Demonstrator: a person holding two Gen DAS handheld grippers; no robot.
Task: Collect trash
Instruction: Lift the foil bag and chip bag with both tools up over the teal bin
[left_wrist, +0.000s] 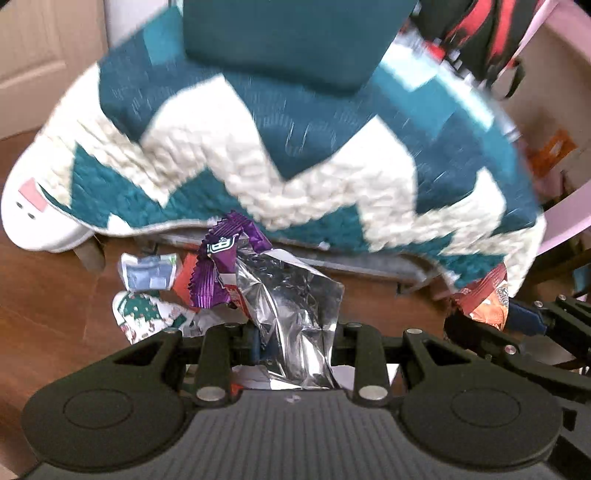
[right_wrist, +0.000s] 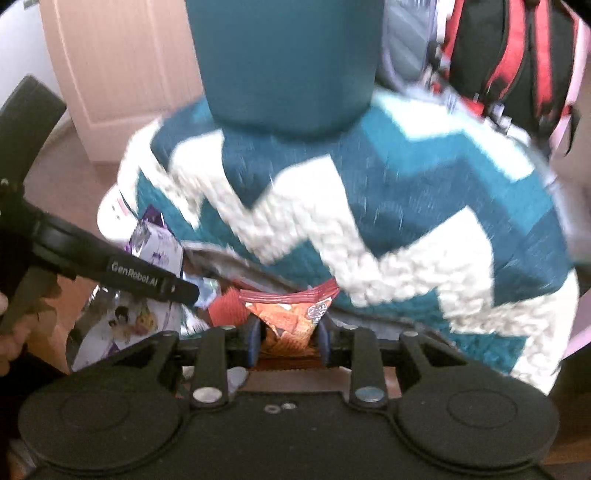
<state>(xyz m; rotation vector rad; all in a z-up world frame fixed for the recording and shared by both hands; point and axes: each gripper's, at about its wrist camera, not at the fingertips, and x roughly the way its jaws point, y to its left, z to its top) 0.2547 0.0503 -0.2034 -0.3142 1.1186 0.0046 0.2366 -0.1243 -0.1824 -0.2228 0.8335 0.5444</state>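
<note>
My left gripper (left_wrist: 295, 347) is matt black plastic and pinches a crinkled, shiny silver foil bag (left_wrist: 291, 306). The purple wrapper (left_wrist: 218, 273) is glossy film. The blanket (left_wrist: 295, 177) is nubbly quilted cloth. The floor (left_wrist: 48, 295) is smooth polished wood.

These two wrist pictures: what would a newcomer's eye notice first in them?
First, the big teal and white zigzag blanket that fills the upper half of both views, draped above the wooden floor. Below its edge lies a heap of wrappers; the left tongs hold a crumpled silver foil bag. The right tongs grip an orange chip bag.
</note>
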